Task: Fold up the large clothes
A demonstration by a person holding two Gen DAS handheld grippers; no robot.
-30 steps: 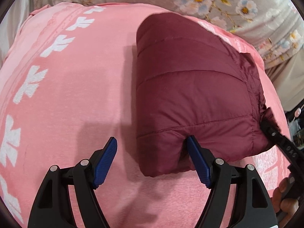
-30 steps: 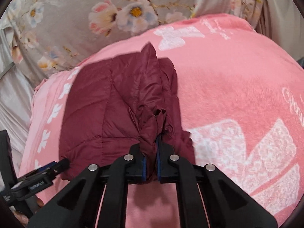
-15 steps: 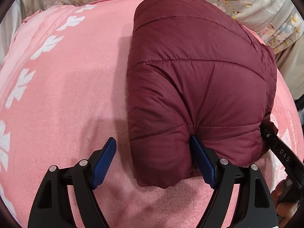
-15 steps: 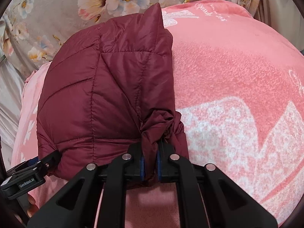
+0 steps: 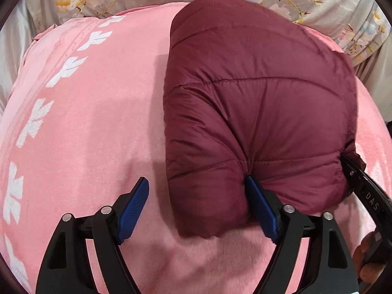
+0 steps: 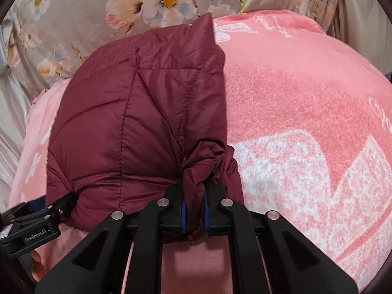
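you're working over a pink fleece blanket (image 5: pixel 93 127) with white leaf prints, spread on a bed; grey floral fabric (image 6: pixel 73 19) runs along the far edge. the maroon puffer jacket (image 5: pixel 257 103) sits on the blanket as a folded, puffy bundle, its long axis running from you toward the floral fabric, one pointed corner sticking up at the far end in the right wrist view. your left gripper (image 5: pixel 198 208) has its jaws wide and closing; the jacket's near left corner lies between them, only the right pad (image 5: pixel 259 203) touching it, the left pad clear of it. your right gripper (image 6: pixel 194 210) is clenched on a bunched wad of the jacket's near right edge, jaws easing open. nothing else lies on the blanket near the bundle.
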